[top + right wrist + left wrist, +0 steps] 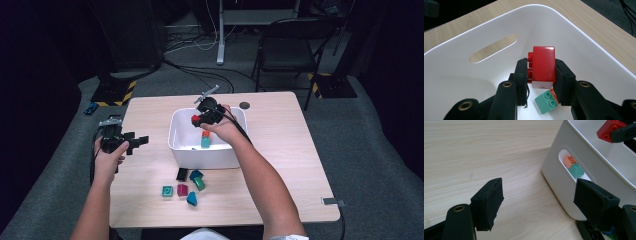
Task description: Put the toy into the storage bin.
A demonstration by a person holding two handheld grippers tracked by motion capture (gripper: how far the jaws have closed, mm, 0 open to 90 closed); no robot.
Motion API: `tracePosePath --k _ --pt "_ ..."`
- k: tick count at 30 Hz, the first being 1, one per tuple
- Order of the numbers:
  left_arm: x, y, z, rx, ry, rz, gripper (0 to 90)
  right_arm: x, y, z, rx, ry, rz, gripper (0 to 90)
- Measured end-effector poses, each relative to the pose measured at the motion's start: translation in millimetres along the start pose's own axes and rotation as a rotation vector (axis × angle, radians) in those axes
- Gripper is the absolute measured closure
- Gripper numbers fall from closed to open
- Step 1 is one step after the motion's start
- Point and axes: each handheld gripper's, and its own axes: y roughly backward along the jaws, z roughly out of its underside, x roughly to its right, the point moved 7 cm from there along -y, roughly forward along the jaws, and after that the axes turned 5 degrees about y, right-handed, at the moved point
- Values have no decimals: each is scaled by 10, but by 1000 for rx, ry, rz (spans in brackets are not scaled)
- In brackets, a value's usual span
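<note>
High view: the light wooden tabletop [280,165] carries a white plastic bin [200,152] with a slot handle in its side wall. The right tongs [199,119] hang over the bin's open top, closed on a red building brick [543,67]; in the right gripper view the brick sits squarely between the two black jaws, studs facing sideways toward one jaw, smooth glossy face up. Directly below it, on the bin floor, a teal two-stud brick [545,102] lies against an orange brick [554,93]. The left tongs [131,142] rest over the tabletop well left of the bin, jaws spread wide and gripping nothing. Loose bricks [186,182] in black, teal, green and magenta lie grouped just in front of the bin.
</note>
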Motion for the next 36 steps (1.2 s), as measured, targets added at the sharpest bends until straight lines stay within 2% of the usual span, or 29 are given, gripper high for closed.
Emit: tracePosePath --k 3,13,25,27,35,36 --pt "6 2 6 -6 3 1 232 -19 -16 15 -10 20 -10 669" --pt "-3 2 0 -1 -5 0 232 -81 -45 38 -24 29 -14 626" --pt "6 1 2 -2 0 -5 232 -190 419 61 34 35 -14 616" --pt "0 0 4 -7 -13 -6 232 -218 488 93 33 35 -15 616" --pt "2 -15 6 1 1 -12 232 -327 678 217 63 60 -37 615" --pt "3 -8 9 -7 -2 -9 232 -353 694 237 61 45 -40 615"
